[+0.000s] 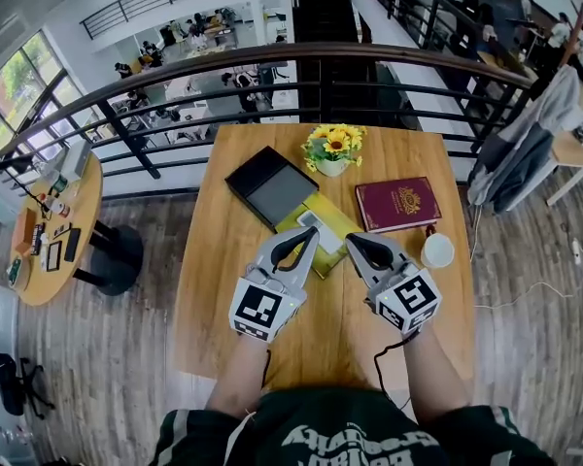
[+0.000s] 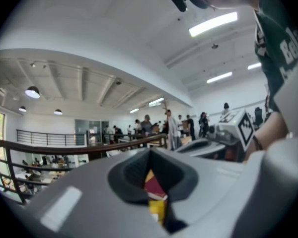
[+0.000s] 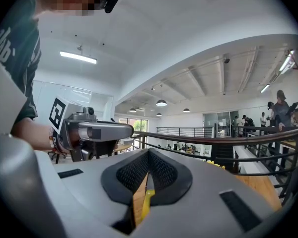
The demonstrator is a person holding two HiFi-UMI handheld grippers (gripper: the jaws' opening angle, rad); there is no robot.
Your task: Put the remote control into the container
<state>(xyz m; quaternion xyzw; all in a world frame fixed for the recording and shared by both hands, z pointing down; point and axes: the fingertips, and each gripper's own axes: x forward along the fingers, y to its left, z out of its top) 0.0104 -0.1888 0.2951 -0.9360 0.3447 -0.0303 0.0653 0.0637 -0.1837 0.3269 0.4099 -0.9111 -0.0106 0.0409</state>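
Remote control (image 1: 305, 220) near end hidden under left gripper (image 1: 312, 233); yellow container (image 1: 338, 219) partly covered.

An open-plan office seen from an upper gallery: a wooden table (image 1: 209, 270) stands at a black railing (image 1: 301, 50), with desks (image 1: 189, 90) and seated people (image 1: 141, 56) below, far left.

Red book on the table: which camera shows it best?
The head view shows the whole red book from above. The left gripper view shows only a sliver between the left tongs; the right gripper view shows none.
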